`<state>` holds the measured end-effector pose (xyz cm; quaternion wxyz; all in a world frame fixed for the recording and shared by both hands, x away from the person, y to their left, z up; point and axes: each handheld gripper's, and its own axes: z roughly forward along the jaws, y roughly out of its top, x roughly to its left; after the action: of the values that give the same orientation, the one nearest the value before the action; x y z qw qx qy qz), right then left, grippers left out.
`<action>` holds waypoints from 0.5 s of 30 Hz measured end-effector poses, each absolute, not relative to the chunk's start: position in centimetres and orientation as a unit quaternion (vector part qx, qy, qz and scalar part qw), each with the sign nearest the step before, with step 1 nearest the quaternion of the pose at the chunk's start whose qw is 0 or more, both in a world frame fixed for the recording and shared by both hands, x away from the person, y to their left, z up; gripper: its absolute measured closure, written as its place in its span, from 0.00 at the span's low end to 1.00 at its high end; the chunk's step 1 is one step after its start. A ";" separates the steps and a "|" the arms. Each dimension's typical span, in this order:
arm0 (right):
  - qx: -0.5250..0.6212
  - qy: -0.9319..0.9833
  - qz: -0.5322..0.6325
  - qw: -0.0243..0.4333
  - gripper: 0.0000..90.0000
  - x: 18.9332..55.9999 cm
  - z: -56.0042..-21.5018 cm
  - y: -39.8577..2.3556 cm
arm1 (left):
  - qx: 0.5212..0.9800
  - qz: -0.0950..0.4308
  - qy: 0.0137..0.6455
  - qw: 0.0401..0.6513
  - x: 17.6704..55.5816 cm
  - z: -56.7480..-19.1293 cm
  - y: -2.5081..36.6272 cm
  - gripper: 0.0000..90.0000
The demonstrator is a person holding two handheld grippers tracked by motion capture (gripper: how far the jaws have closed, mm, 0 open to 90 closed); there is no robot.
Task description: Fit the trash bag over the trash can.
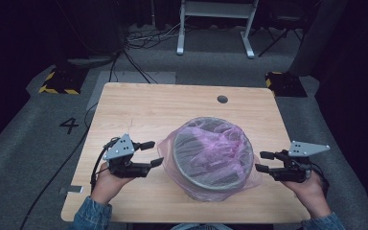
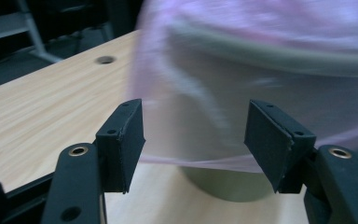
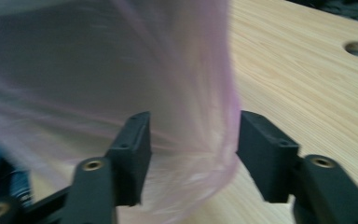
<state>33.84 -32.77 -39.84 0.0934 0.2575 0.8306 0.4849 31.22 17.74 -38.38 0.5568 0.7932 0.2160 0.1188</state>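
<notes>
Pink, thin plastic covers the grey round bin [image 1: 210,160] that stands on my wooden table [image 1: 139,108], a little toward my side of the middle. This bag [image 1: 230,139] lines the bin and falls over its rim, so the film hangs loose down the outside wall and spreads on the table at both sides.

I hold my left gripper [image 1: 152,154] just beside the left side of the bin, with its jaws pointing toward the bag. From the left gripper view, the jaws stand wide apart and released; the hanging film [image 2: 200,116] is in front of them, and the pads do not press on it. Below the edge of the film I can see the grey foot of the bin [image 2: 223,184].

My right gripper [image 1: 263,162] is at the right side of the bin, also pointing to it. Its jaws are released too. In the right gripper view, a loose fold of the pink bag [image 3: 191,154] is between the two pads, but they stand apart from it and do not clamp it. Farther on the table is a small round hole [image 1: 222,99].
</notes>
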 end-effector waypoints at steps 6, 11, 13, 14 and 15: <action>0.224 0.841 0.488 0.073 0.33 31.8 -39.5 -31.5 | 0.806 0.108 0.199 0.547 29.4 -38.2 16.2 0.38; 0.210 0.846 0.487 0.056 0.28 30.7 -39.3 -30.2 | 0.806 0.088 0.211 0.546 29.7 -38.3 15.2 0.34; 0.208 0.848 0.485 0.053 0.27 30.4 -39.4 -29.8 | 0.803 0.081 0.219 0.548 29.9 -38.2 14.8 0.32; 0.208 0.849 0.483 0.053 0.27 30.3 -39.4 -29.7 | 0.802 0.076 0.221 0.550 29.9 -38.2 14.7 0.30; 0.208 0.850 0.481 0.052 0.26 30.2 -39.5 -29.5 | 0.802 0.075 0.222 0.549 29.9 -38.2 14.5 0.30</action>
<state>30.23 -29.54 -39.46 0.0518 0.2076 0.8501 0.4811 29.87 14.50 -38.16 0.5489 0.8024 0.2218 0.0748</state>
